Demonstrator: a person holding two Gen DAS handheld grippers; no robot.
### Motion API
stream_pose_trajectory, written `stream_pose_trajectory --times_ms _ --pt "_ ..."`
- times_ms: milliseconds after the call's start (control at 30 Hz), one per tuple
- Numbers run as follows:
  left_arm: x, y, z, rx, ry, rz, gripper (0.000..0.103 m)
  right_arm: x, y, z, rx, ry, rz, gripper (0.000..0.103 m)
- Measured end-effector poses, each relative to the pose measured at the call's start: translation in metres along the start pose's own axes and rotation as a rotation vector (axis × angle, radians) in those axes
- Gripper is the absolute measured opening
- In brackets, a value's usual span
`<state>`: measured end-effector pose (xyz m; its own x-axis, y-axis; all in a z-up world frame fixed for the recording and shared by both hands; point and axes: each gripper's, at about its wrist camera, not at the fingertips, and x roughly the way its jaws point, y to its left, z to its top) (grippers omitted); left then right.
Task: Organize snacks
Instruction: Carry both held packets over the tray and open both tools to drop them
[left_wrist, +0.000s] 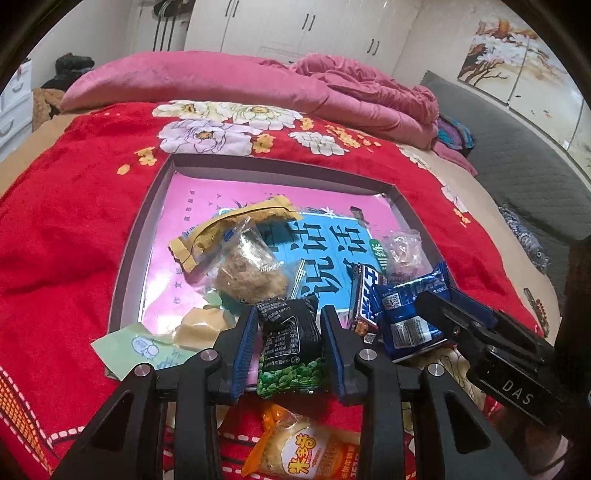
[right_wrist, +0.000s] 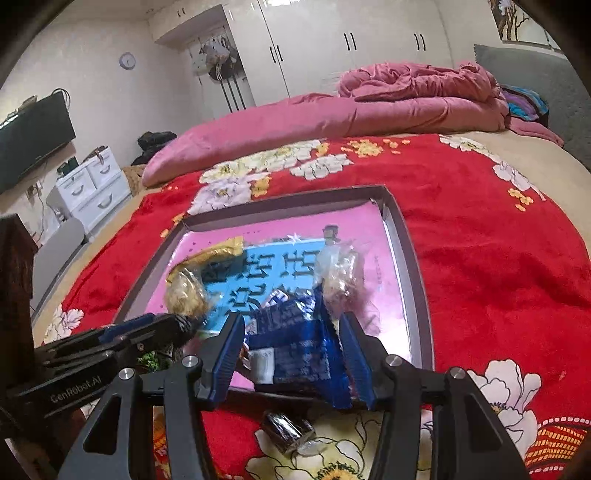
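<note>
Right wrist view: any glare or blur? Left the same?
Right wrist view: glare on the box lining and wardrobe doors; blue packet soft. Left wrist view: sharper, print on the green-and-black packet readable, mild sheen on the box. Both bend heavily, dark corners.

"DAS" marks the right gripper (left_wrist: 436, 299); "GenRobot.AI" the left gripper (right_wrist: 184, 325).

one grey tray (left_wrist: 125, 258), two grippers, roughly eight wrapped snack packets

Red floral blanket (left_wrist: 55, 229), rumpled pink quilt (left_wrist: 236, 81), white wardrobe doors (right_wrist: 351, 44), wall clock (right_wrist: 127, 60), white drawer unit (right_wrist: 92, 184)
</note>
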<state>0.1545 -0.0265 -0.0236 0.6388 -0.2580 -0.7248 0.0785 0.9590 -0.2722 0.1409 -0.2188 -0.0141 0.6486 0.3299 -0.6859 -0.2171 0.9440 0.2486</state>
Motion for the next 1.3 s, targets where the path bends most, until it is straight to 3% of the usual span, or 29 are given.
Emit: stream_pose_trajectory --times_ms 300,667,900,1300 --pt "-0.002 0.002 0.001 -0.003 -0.004 0.015 0.056 0.001 -0.012 -0.003 0.03 0.01 -0.062 0.054" --pt "-0.014 0.002 0.001 -0.001 -0.042 0.011 0.068 -0.012 -0.02 0.0 0.07 -0.028 -0.046 0.059" --pt "-0.022 -0.001 -0.002 0.021 -0.054 0.022 0.072 -0.02 -0.023 0.0 0.083 -0.049 -0.038 0.066" --pt "-0.038 -0.007 -0.013 0.069 -0.06 0.031 0.074 -0.031 -0.025 -0.008 0.086 -0.04 -0.024 0.07"
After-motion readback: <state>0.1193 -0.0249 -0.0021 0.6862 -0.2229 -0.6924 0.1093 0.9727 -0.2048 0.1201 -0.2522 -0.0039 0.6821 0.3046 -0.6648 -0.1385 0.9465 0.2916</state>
